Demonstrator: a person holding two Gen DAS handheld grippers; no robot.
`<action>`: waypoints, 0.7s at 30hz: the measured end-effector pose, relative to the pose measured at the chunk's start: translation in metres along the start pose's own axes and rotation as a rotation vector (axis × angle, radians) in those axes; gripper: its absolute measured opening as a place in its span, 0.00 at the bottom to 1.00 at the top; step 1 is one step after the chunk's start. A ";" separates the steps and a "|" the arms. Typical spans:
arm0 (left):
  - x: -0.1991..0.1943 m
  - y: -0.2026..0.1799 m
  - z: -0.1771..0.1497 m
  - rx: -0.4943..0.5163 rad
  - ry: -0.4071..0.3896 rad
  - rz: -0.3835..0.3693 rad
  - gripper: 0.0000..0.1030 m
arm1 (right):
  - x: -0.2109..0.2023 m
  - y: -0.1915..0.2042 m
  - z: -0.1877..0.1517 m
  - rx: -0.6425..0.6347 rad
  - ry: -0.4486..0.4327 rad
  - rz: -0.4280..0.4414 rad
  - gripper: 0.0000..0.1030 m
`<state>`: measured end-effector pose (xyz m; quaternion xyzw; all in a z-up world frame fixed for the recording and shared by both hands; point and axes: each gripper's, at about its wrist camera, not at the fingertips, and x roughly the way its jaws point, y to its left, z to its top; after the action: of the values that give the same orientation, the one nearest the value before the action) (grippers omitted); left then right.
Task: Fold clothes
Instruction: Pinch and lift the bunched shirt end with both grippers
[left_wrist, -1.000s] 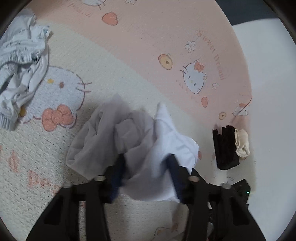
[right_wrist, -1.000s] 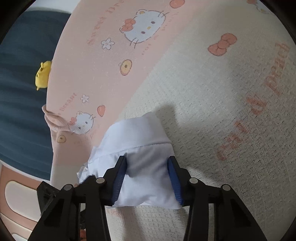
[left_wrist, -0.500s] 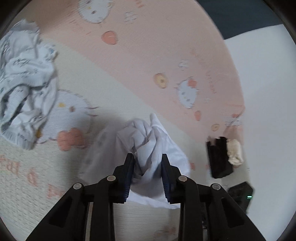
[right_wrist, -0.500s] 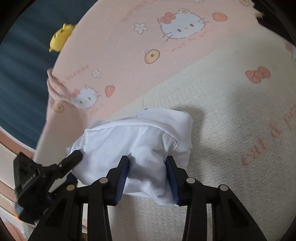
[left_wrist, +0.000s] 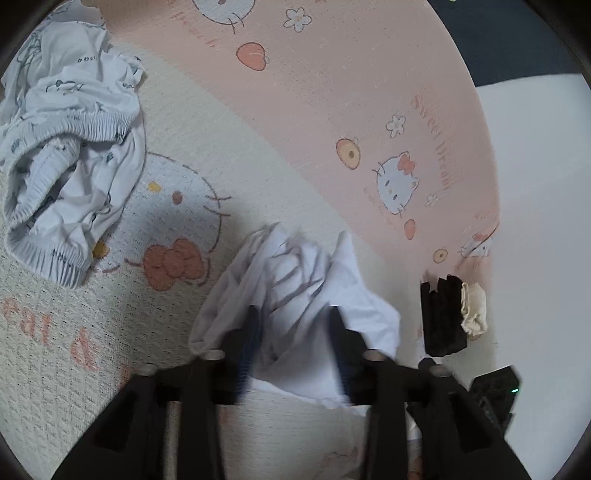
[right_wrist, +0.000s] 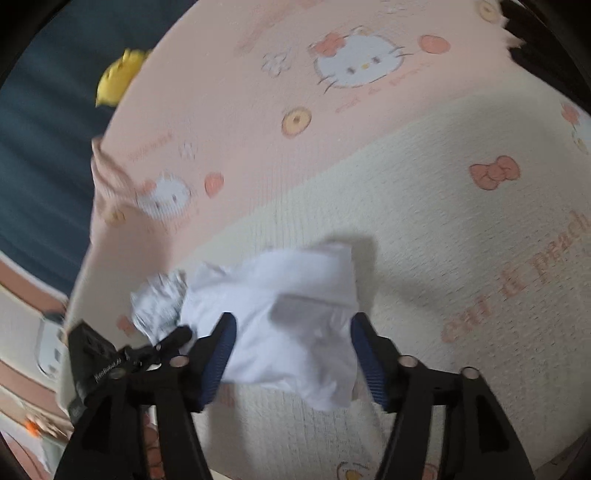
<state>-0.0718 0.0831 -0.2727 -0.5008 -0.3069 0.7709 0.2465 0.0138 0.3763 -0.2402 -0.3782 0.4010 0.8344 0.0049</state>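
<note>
A crumpled white cotton garment (left_wrist: 295, 295) lies in a small heap on the cream and pink woven play mat with cartoon cat prints (left_wrist: 229, 122), and both tongs are over it. The left gripper (left_wrist: 291, 343) has its black arms and blue pads on either side of the near part of the heap; its jaws are opening, the cloth sits between them, and the picture is too blurred to tell if the pads touch it. The right gripper (right_wrist: 291, 354) looks at the same white bundle (right_wrist: 288, 314) from the other side; its jaws are also opening and stand wider than the cloth, with a gap visible at each pad, so it seems the cloth is let go. In this view the body of the other gripper shows at the lower left, just beside the bundle, so the two hands are about equally near. The heap is bunched and not flat, and no clear long axis can be named; its widest part seems to run across the right gripper, from one pad to the other. The fold looks far from finished, and the next grasp probably needs an edge or a corner. A second garment, white with small dark prints and elastic hems (left_wrist: 70, 147), waits well apart at the far left.
</note>
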 end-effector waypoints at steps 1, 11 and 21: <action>-0.004 -0.003 0.002 -0.003 -0.011 -0.003 0.66 | -0.001 -0.008 0.002 0.041 -0.010 0.019 0.64; 0.014 -0.030 0.016 0.063 -0.014 -0.022 0.69 | 0.024 -0.047 0.005 0.282 -0.010 0.126 0.64; 0.060 -0.041 0.007 0.170 0.069 0.119 0.69 | 0.040 -0.035 0.006 0.200 -0.018 0.076 0.42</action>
<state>-0.0974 0.1508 -0.2784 -0.5218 -0.2015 0.7896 0.2522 -0.0074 0.3926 -0.2865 -0.3529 0.4960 0.7932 0.0146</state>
